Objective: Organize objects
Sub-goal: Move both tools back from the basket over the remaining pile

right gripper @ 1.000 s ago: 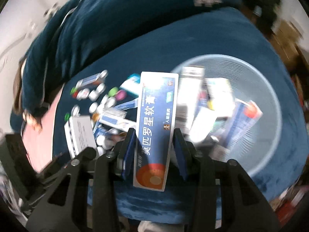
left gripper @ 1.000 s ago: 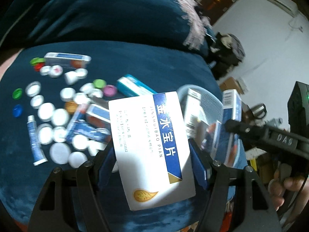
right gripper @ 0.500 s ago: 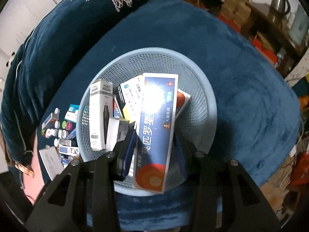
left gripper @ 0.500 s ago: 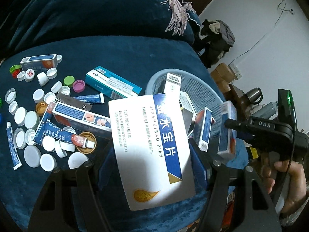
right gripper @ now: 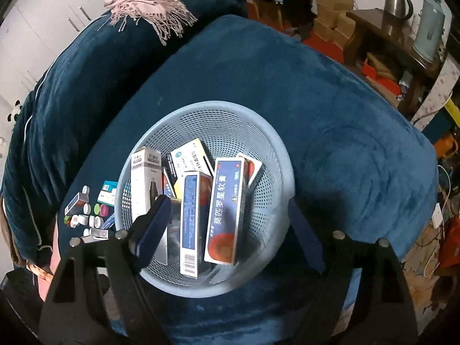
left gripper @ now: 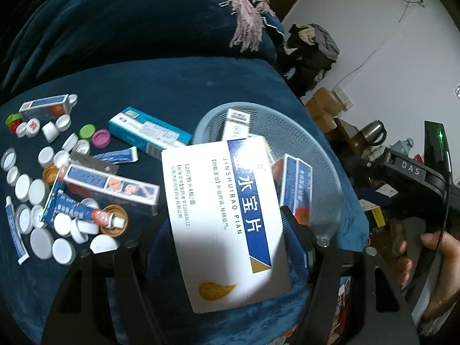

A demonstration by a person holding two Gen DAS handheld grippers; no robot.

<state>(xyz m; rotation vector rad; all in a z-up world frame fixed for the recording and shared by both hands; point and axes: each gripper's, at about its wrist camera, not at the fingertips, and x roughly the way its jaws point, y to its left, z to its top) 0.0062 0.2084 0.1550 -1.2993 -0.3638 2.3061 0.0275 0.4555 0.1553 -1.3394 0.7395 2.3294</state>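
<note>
My left gripper (left gripper: 227, 230) is shut on a flat white box with a blue stripe (left gripper: 224, 218), held just left of the pale blue mesh basket (left gripper: 325, 172). In the right wrist view my right gripper (right gripper: 230, 215) hangs over the basket (right gripper: 276, 149) with its jaws opening wide. The long dark blue ointment box (right gripper: 225, 212) now lies loose in the basket among several other medicine boxes, touching neither pad.
Left of the basket, the blue velvet cushion (left gripper: 172, 86) holds scattered bottle caps (left gripper: 43, 241), tubes (left gripper: 14, 230), a teal box (left gripper: 149, 132) and a blue-white box (left gripper: 112, 187). A hand (left gripper: 437, 273) holds the right gripper's handle. Cartons and a kettle (right gripper: 398, 0) stand beyond.
The right gripper swung over the basket, opened and let go of the dark blue box, which dropped in. The left gripper drifted toward the basket, still holding the white box.
</note>
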